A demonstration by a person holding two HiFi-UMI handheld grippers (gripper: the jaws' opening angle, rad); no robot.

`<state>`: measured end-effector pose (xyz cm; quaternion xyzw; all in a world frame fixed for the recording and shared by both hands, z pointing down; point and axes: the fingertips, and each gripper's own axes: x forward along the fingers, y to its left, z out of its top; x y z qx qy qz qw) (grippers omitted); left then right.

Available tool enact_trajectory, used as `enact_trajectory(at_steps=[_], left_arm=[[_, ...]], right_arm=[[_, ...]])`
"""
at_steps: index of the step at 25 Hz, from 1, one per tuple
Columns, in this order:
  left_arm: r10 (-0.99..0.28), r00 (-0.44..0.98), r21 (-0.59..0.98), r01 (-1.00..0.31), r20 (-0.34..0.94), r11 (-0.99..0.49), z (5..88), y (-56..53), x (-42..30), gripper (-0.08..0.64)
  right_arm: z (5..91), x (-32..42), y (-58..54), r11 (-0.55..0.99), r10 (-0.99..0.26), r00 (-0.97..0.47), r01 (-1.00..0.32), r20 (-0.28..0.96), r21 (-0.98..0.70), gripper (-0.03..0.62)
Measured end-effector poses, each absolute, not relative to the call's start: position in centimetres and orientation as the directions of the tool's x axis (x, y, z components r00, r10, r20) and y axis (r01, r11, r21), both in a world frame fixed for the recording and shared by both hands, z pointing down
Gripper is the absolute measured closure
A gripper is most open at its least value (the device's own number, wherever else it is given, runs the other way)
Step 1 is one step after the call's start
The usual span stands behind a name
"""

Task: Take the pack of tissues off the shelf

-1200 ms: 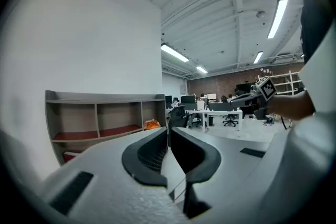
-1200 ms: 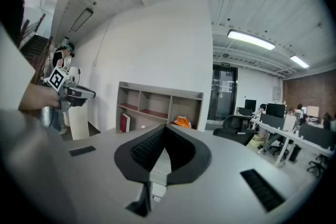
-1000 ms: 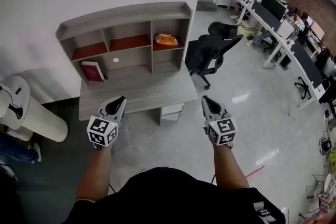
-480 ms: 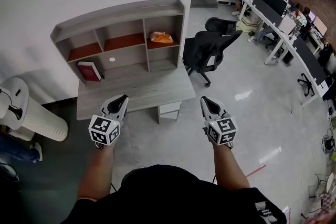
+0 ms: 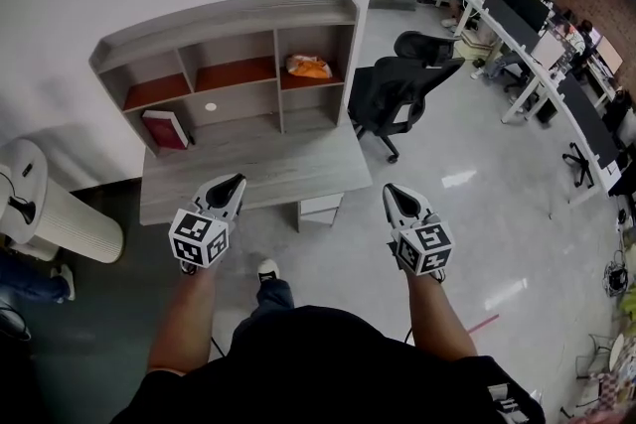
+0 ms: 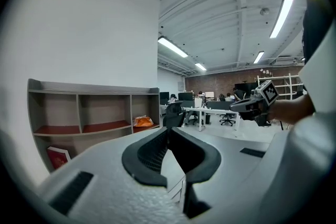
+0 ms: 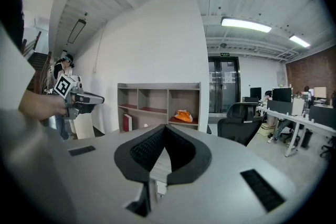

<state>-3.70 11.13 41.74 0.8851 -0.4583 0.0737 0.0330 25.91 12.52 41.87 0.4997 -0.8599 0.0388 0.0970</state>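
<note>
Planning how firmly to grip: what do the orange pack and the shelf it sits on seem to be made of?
The pack looks like thin, soft plastic wrap: its shape is crumpled and uneven. The shelf looks like matte grey wood-grain laminate board, judging by its streaked surface.

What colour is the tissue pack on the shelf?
Orange. The tissue pack shows best in the head view.

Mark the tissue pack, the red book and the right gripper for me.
pack of tissues (image 5: 309, 67): head view, middle of the orange wrapper.
red book (image 5: 165, 129): head view, middle of its cover.
right gripper (image 5: 392, 192): head view, at the tips of its closed jaws.
</note>
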Motion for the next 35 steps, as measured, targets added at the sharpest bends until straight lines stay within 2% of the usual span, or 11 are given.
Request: enact_trajectory(at_steps=[9,23,35], left_arm=[[-0.796,0.587,0.025,-0.807,0.147,-0.591,42.7,2.9,-5.7,0.528],[-0.731,0.654,0.068,-0.753,0.194,-0.655,45.3,-10.2,-7.2,0.528],[-0.687,0.694,0.092,-0.715,0.216,-0.693,46.7,-14.5,-7.1,0.528]], right_arm=[[42.4,25.4,6.7,0.451,-0.872,-0.429,-0.891,0.236,0.046,0.584],[43.7,21.6,-5.0,0.403,-0.879,-0.382,-0.915,0.286,0.016,0.584],[44.6,19.9,-8.3,0.381,-0.877,-0.356,-0.924,0.324,0.015,0.584]])
